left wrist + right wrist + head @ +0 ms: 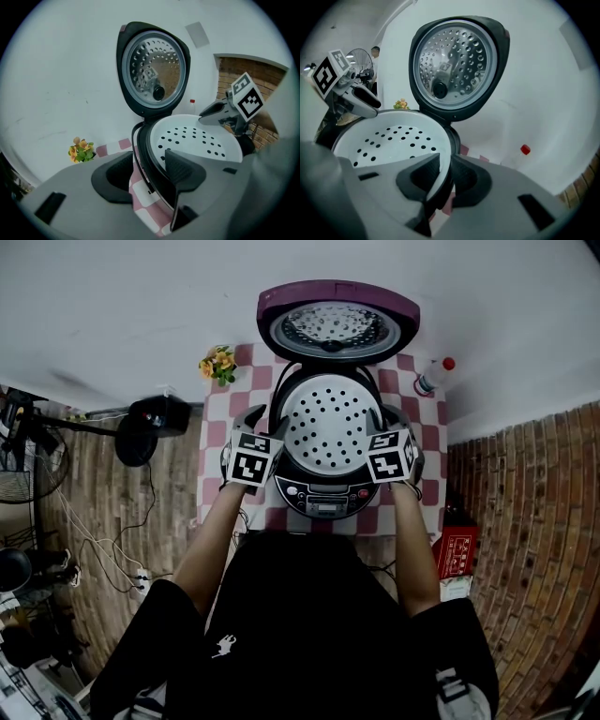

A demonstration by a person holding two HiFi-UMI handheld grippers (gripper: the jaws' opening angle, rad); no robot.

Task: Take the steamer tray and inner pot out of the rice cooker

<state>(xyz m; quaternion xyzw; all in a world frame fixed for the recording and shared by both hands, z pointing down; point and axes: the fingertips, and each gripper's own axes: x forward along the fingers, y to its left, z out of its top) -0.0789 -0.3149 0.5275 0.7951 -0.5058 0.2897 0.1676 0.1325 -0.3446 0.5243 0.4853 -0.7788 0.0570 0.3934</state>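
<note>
A rice cooker (326,495) stands in the middle of a counter (217,423) covered with a pink-and-white checked cloth (214,491). Its lid (337,322) is swung up on the far side, with the perforated metal inner face showing. The white steamer tray (328,423), dotted with round holes, sits in the cooker's mouth. The inner pot beneath it cannot be made out. The left claw (147,174) is at the cooker's left side with its jaws wide apart. They straddle the rim, the outer pad over the checked cloth and clear of the cooker wall, the inner pad over the tray's edge, so nothing is pinched. The right claw (444,176) is at the cooker's right side. Its jaws are drawn close on the tray's rim, one pad against the tray's inner face and the other against the outside of the edge. A small bunch of yellow flowers (217,364) sits at the counter's far left corner. A clear bottle with a red cap (433,378) stands at the far right corner.
</note>
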